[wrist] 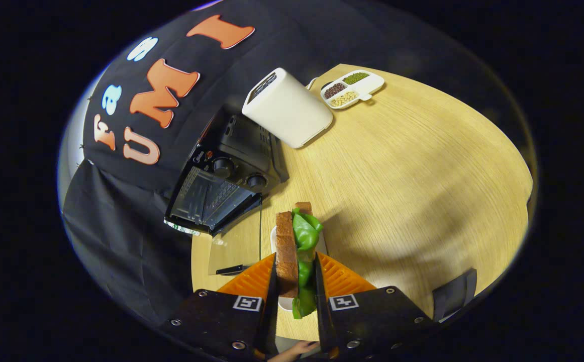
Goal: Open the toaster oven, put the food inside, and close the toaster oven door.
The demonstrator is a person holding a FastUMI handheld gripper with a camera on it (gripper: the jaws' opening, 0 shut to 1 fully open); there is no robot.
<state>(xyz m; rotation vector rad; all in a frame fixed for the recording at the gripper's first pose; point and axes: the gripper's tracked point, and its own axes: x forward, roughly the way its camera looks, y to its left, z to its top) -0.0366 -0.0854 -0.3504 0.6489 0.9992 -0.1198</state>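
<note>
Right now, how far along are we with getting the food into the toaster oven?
Done: the toaster oven has its door open, hanging down. In hand: the tool is shut on the sandwich, held on edge above a white plate, short of the oven. Left: put the sandwich inside, let go, shut the door.

The sandwich stood on edge between the jaws of the gripper, both pressing on it, above the worktop. Beyond and left sat the toaster oven, door down; behind it the toaster, then a divided dish.
</note>
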